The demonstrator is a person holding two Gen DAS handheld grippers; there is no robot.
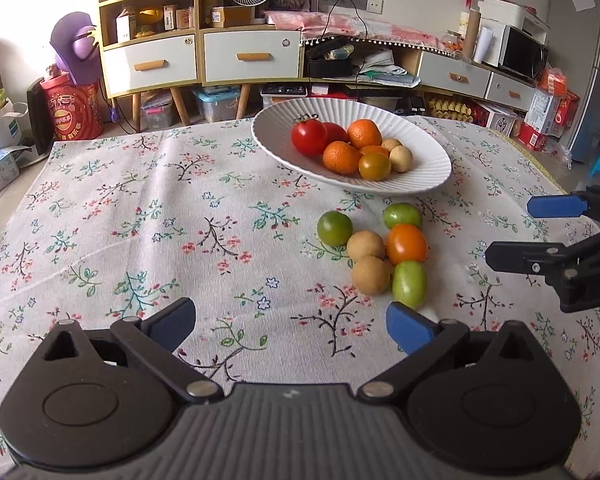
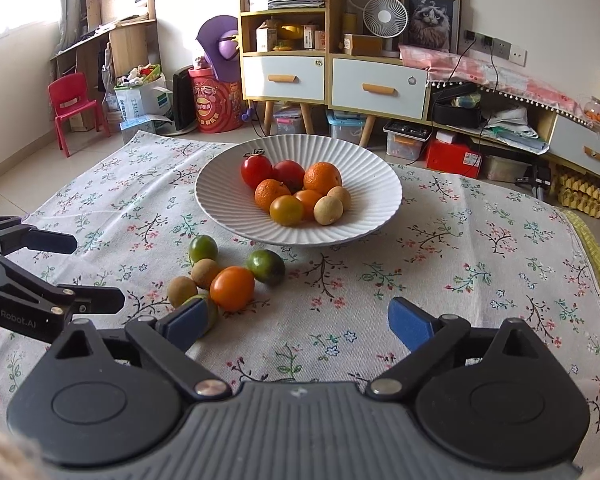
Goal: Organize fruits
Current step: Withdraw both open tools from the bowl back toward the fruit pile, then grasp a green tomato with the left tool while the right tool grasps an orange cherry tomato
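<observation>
Mostly round glossy fruit (image 1: 406, 243), ribbed white bowl (image 2: 228, 196), floral woven cloth (image 1: 140, 208)

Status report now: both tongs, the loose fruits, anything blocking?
Left tongs open, empty. Right tongs open, empty. Six loose fruits clustered on tablecloth, beside white plate. Path clear.

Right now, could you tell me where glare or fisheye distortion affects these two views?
Left wrist view: the floral tablecloth bows at its edges, and window light washes out the upper left corner. Right wrist view: the window at upper left is blown out; the smooth orange tomato carries a small highlight.
</observation>
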